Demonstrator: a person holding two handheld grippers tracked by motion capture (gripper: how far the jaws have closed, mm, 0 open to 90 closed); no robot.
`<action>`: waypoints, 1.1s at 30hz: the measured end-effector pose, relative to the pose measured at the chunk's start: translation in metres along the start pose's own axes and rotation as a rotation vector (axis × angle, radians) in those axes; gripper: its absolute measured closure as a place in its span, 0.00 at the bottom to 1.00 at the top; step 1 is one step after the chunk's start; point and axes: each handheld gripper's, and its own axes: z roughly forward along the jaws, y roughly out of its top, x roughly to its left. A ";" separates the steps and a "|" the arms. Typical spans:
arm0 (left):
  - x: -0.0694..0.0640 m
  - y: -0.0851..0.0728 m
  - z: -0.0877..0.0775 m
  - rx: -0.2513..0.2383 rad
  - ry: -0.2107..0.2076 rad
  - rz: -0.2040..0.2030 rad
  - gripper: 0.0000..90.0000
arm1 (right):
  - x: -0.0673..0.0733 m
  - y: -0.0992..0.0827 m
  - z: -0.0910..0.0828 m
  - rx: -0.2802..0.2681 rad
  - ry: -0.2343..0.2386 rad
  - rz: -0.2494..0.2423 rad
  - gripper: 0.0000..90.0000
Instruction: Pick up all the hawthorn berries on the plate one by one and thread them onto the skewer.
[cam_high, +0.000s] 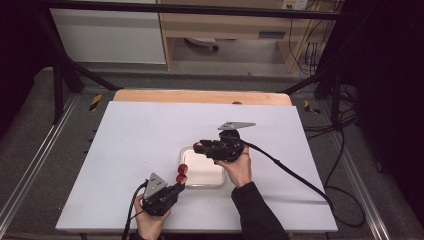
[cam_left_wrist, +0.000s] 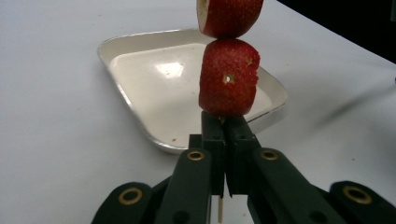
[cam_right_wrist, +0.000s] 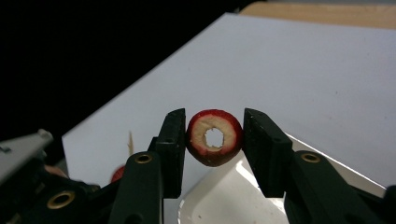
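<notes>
Left gripper (cam_left_wrist: 224, 128): jaws clenched on a thin wooden skewer (cam_left_wrist: 220, 211), held upright near the table's front edge. 2 red fruit pieces sit threaded on the skewer, one directly above the other; the lower fruit piece (cam_left_wrist: 228, 77) rests right on the jaw tips, the upper fruit piece (cam_left_wrist: 229, 16) touches its top.

Right gripper (cam_right_wrist: 214, 140): jaws clamped on a third fruit piece (cam_right_wrist: 215, 137), red-skinned, pale inside, with a round hole bored through its middle. It hangs in the air above the far part of the white tray (cam_high: 210, 175).

White tray: shallow, square with rounded corners, sitting on the white table (cam_high: 125, 145), just beyond the left gripper. Skewered fruit stands at the tray's near-left corner in the high view.
</notes>
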 end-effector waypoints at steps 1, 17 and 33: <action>-0.003 0.001 0.002 0.000 -0.005 0.005 0.98 | 0.000 -0.001 -0.004 -0.033 0.009 0.017 0.68; -0.031 0.018 0.018 -0.003 -0.043 0.003 0.98 | 0.008 -0.021 -0.024 -0.329 0.071 0.123 0.68; -0.029 0.021 0.019 -0.011 -0.038 -0.040 0.98 | 0.012 -0.027 -0.021 -0.363 0.082 0.110 0.68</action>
